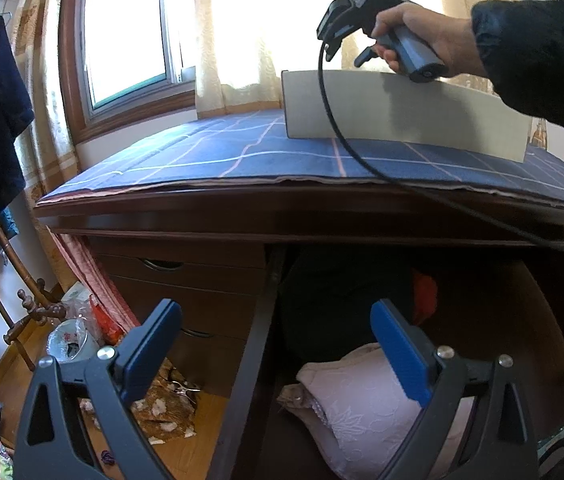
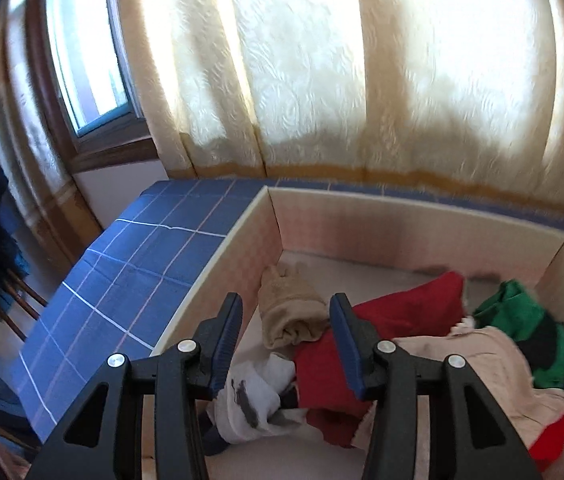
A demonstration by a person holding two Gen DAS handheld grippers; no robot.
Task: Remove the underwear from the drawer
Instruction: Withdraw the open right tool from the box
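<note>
In the left wrist view my left gripper [image 1: 277,344] stands open over the pulled-out drawer [image 1: 251,344], with nothing between its blue pads. Pale pink lace underwear [image 1: 366,404] lies in the drawer just below its right finger, with a dark garment [image 1: 330,300] and a red one [image 1: 426,292] further back. In the right wrist view my right gripper [image 2: 286,320] is open above a white box [image 2: 422,220] on the dresser top. It holds nothing. A rolled tan garment [image 2: 290,308], a red one [image 2: 386,336], a green one [image 2: 530,328] and a white one [image 2: 253,396] lie in the box.
A blue checked cloth [image 1: 209,148] covers the dresser top under the box [image 1: 402,112]. A hand [image 1: 414,36] in a dark sleeve holds the right gripper there, its cable [image 1: 346,148] trailing across. Closed drawers [image 1: 185,292] sit left; clutter lies on the floor [image 1: 77,336]. Curtains [image 2: 322,80] hang behind.
</note>
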